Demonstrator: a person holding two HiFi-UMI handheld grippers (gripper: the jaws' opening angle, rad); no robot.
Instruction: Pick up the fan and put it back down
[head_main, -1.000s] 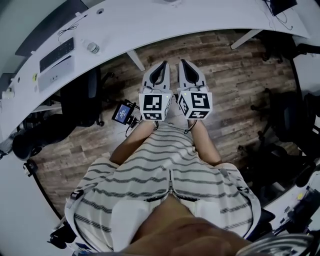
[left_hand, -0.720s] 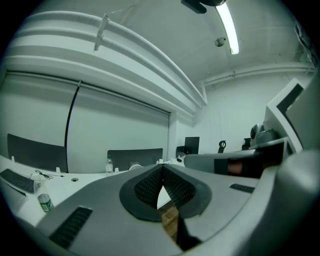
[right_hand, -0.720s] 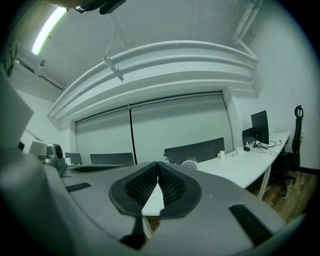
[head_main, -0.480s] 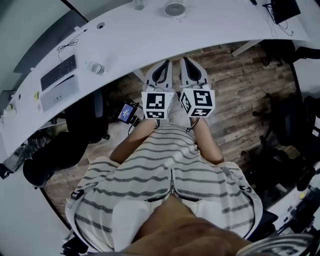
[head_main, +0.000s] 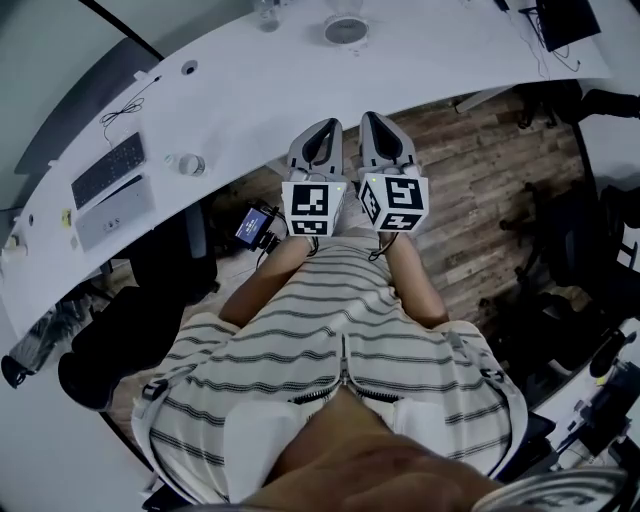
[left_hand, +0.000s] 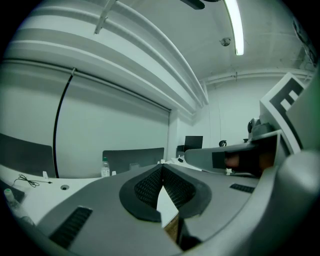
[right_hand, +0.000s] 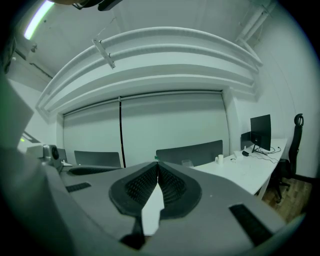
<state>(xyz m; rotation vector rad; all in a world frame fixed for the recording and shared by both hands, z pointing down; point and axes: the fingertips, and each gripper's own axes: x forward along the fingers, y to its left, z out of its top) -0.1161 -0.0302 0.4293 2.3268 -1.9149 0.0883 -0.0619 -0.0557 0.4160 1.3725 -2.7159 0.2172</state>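
A keyboard (head_main: 110, 170) lay at the left end of the bench (head_main: 450, 70), and a bottle (head_main: 265, 14) stood on the bench's far side. The left tongs (head_main: 323, 130) were pressed together on nothing and held about level over the bench's near edge. I took them to be shut simply because nothing was yet within reach. The fan (head_main: 345, 28), as I took the round grey thing to be, stood on the bench's far side just right of the bottle, well beyond both tips and untouched. The right tongs (head_main: 370, 125) sat close beside their twin, likewise shut and empty. A monitor (head_main: 565, 18) stood at the bench's right end. Pairing the tongs suggested a two-sided lift to come.
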